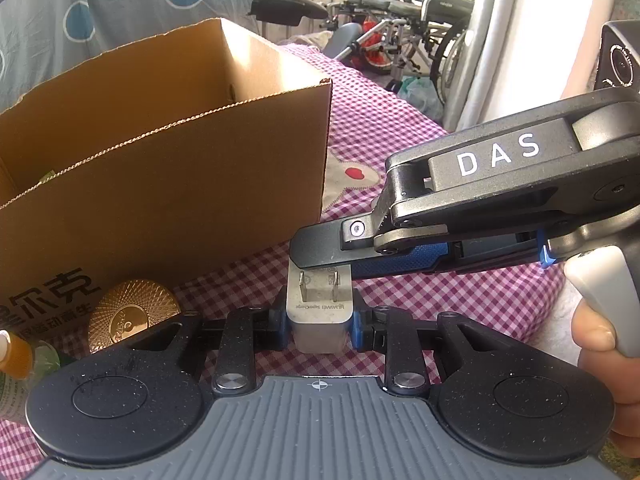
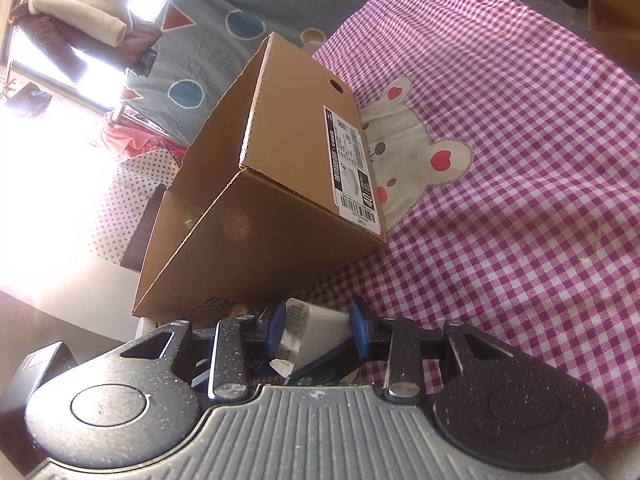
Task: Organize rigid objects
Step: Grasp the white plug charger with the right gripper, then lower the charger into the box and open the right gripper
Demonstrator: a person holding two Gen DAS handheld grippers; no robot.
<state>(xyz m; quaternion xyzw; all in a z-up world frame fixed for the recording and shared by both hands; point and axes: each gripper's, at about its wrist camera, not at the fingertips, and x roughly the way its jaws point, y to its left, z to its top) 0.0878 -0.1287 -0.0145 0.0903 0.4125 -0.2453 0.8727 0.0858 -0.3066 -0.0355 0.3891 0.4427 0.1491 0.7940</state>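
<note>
A white Huawei charger (image 1: pixel 320 312) with two metal prongs stands between the blue pads of my left gripper (image 1: pixel 319 326), which is shut on it just above the checked bedsheet. My right gripper (image 2: pixel 318 324) comes in from the right in the left wrist view (image 1: pixel 320 254); its fingers (image 1: pixel 316 248) straddle the charger's (image 2: pixel 320 328) prong end, with a gap on each side. An open brown cardboard box (image 1: pixel 168 168) stands just behind the charger; it also shows in the right wrist view (image 2: pixel 264 200).
A gold round lid (image 1: pixel 132 312) and a small orange bottle (image 1: pixel 14 356) lie left of the charger at the box's foot. The pink checked sheet (image 2: pixel 520 200) with a rabbit patch (image 2: pixel 412 152) stretches right. Wheelchairs (image 1: pixel 408 12) stand beyond the bed.
</note>
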